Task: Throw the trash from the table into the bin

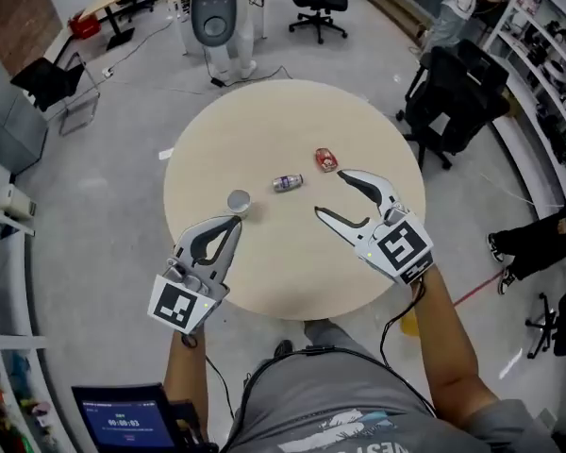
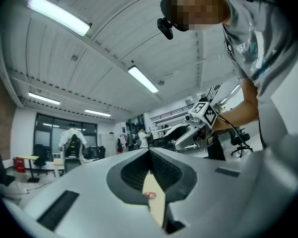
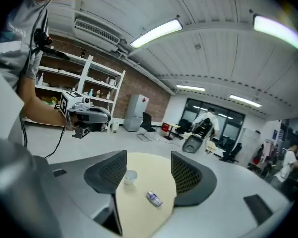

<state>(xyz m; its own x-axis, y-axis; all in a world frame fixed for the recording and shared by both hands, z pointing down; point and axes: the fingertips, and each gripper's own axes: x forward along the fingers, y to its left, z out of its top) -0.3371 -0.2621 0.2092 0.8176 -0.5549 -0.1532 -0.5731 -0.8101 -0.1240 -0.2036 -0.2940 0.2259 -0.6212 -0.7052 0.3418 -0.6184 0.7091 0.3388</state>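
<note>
Grey office floor surrounds a round beige table (image 1: 264, 281), with black chairs (image 1: 318, 3) at the far side of the room and a grey bin (image 1: 214, 22) with a dark opening standing on the floor beyond the table's far edge.

Three bits of trash lie near the middle of the table. A pale cup (image 1: 239, 200) stands upright at the left. A small can (image 1: 288, 183) lies on its side in the middle, though it is too small to say for sure that it is not a bottle. A red packet (image 1: 326, 159) lies flat at the right, farthest from the person. None of them touch.

The left gripper (image 1: 234, 223) is over the table's near-left edge with its jaws together and nothing between them, its tips just on the near side of the cup.

The right gripper (image 1: 328, 192) is over the right part of the table with its jaws wide apart and empty. In its own view the cup and the can lie on the table ahead, framed by the gap. The packet is just beyond its far jaw, clear of it.
</note>
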